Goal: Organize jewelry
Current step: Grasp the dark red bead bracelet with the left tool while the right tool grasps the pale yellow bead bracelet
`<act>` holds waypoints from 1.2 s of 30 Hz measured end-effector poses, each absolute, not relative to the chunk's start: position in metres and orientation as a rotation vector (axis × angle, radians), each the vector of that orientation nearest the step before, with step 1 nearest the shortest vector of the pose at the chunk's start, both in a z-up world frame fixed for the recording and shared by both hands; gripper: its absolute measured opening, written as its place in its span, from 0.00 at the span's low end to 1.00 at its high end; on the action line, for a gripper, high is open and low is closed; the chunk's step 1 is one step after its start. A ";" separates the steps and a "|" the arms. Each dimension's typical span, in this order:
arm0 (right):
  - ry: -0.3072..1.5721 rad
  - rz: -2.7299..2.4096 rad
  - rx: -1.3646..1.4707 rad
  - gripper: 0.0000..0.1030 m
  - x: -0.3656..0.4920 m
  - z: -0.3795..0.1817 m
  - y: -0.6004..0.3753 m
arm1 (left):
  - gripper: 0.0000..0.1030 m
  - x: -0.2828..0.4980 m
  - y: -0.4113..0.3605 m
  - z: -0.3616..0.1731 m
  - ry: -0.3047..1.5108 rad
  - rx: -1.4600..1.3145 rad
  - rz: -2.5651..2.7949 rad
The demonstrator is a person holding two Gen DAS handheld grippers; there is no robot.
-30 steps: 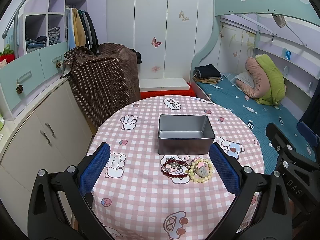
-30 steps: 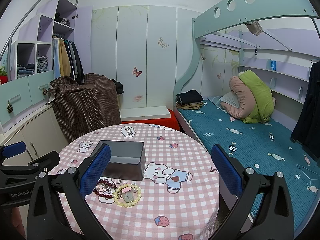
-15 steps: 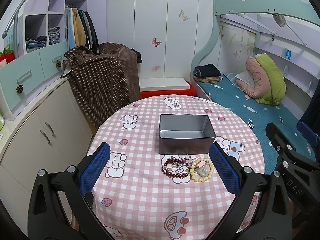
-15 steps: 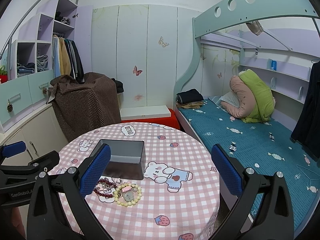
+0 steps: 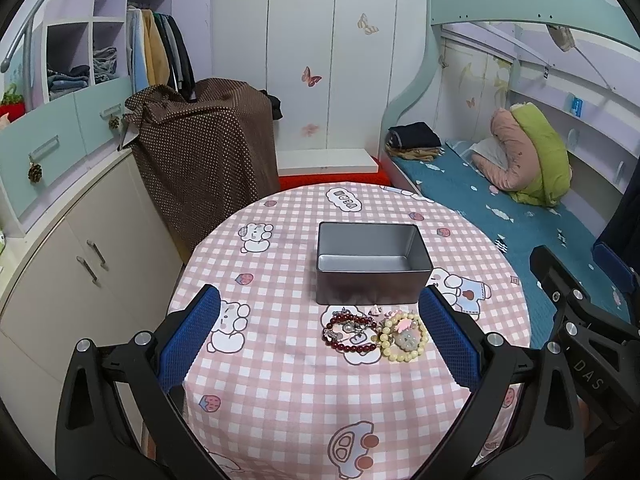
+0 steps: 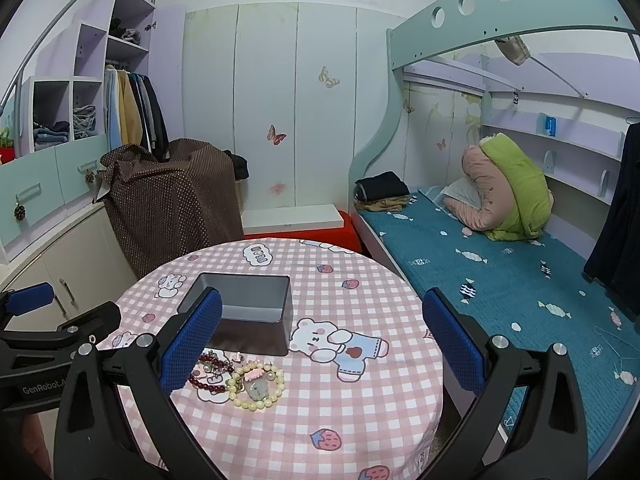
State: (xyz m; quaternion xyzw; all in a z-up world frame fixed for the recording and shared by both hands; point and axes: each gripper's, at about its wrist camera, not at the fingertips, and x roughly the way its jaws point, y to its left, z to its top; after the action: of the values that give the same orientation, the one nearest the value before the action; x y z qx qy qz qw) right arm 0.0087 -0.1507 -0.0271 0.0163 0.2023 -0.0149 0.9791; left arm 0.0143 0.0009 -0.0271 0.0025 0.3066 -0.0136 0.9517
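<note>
An empty grey metal tin [image 5: 372, 262] stands in the middle of the round table; it also shows in the right wrist view [image 6: 246, 320]. In front of it lie a dark red bead bracelet [image 5: 348, 332] and a cream bead bracelet [image 5: 404, 338] with a pale pendant, plus small trinkets. Both show in the right wrist view, the red one [image 6: 210, 374] and the cream one [image 6: 256, 386]. My left gripper [image 5: 320, 320] is open and empty, hovering above the table's near side. My right gripper [image 6: 320, 328] is open and empty, to the right of the jewelry.
The table carries a pink checked cloth [image 5: 300, 380] with cartoon prints. A brown dotted cover [image 5: 204, 160] hangs over furniture behind the table. White cabinets [image 5: 60, 272] stand left. A bunk bed with a teal mattress [image 6: 500, 280] runs along the right.
Both views shift very slightly; the table and jewelry sit a touch lower in the left wrist view. Nothing on the table has moved.
</note>
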 end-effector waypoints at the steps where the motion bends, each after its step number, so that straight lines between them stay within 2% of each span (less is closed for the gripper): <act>1: 0.410 -0.029 0.032 0.94 0.010 -0.028 -0.150 | 0.96 0.015 0.001 -0.028 0.626 0.003 -0.029; 14: 0.532 -0.016 0.037 0.94 0.037 -0.057 -0.152 | 0.96 0.044 0.020 -0.055 0.713 -0.053 -0.061; 26: 0.758 -0.043 0.007 0.94 0.082 -0.126 -0.157 | 0.96 0.086 0.033 -0.119 0.894 -0.034 -0.045; 36: 0.872 -0.028 -0.076 0.94 0.107 -0.163 -0.142 | 0.95 0.113 0.024 -0.150 0.956 0.013 -0.042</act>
State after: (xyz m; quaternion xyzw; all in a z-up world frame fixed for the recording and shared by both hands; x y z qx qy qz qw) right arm 0.1068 -0.1422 -0.1627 -0.0366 0.4222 -0.0137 0.9057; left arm 0.1133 0.0243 -0.1499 0.0062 0.4600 -0.0204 0.8877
